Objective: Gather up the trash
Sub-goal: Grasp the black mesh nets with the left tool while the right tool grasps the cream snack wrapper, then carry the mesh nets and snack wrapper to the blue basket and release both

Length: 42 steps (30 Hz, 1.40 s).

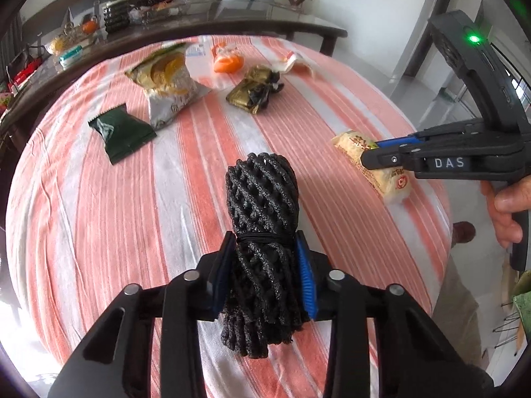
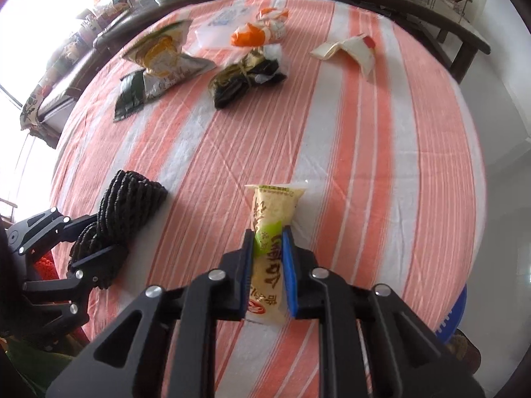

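Left gripper (image 1: 265, 258) is pinching a black foam net bundle (image 1: 262, 199) at bottom center, right gripper (image 2: 268, 262) is squeezing a yellow snack packet (image 2: 272, 212) over the striped tablecloth (image 2: 365, 132), wrappers sitting upper left

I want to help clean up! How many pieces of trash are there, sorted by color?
Black: 1, the foam net bundle
Yellow: 1, the snack packet
Dark green: 1, wrapper
Gold and black: 1, wrapper
Silver and yellow: 1, chip bag
Orange: 1, wrapper
Cream: 1, wrapper
Clear: 1, bag
Total: 8
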Available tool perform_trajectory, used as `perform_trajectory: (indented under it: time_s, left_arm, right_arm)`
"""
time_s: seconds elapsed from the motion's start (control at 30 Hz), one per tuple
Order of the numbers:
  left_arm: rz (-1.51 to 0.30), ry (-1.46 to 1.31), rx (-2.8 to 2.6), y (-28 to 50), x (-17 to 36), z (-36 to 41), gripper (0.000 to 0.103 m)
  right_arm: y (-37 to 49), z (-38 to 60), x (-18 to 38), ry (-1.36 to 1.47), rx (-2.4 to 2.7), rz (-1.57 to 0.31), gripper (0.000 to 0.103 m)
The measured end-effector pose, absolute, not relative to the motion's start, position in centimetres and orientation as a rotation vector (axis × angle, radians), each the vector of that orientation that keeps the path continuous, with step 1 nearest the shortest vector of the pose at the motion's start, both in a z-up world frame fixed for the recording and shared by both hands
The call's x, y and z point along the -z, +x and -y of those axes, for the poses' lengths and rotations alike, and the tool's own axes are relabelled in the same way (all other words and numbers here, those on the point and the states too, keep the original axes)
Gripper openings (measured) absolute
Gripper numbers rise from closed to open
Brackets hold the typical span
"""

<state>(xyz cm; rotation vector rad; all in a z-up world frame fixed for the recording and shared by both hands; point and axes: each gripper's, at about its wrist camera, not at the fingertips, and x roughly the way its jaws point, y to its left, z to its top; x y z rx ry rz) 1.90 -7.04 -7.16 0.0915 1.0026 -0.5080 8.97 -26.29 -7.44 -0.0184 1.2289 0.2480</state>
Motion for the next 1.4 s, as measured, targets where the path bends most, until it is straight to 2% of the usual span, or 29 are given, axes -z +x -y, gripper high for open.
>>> perform_trajectory:
  time_s: [0.3, 0.7, 0.9, 1.13, 1.4]
  left_arm:
    - [-0.969, 0.004, 0.573, 1.9, 4.8, 9.2, 0.033]
    - [-0.94, 0.053, 0.834, -0.1, 1.3, 25.0, 0.033]
    - [-1.001, 0.11, 0.927, -1.6, 3.6, 34.7, 0.034]
    - [-1.097, 0.134, 0.936, -1.1, 8.7, 42.8, 0.035]
    - [-1.158, 0.148, 0.897, 0.4, 13.5, 47.8, 0.036]
  right_arm:
    - [5.5, 29.3, 4.2, 0.119, -0.298, -1.097, 0.015]
    - [-2.1, 45.4, 1.9, 0.256, -0.085, -0.98, 0.015]
    - [-5.5, 54.3, 4.7, 0.367, 0.057, -0.965, 0.015]
    - [-7.1, 59.3, 9.3, 0.46, 0.158, -0.956, 0.015]
    - [-7.8, 64.0, 13.6, 0.6, 0.217, -0.93, 0.015]
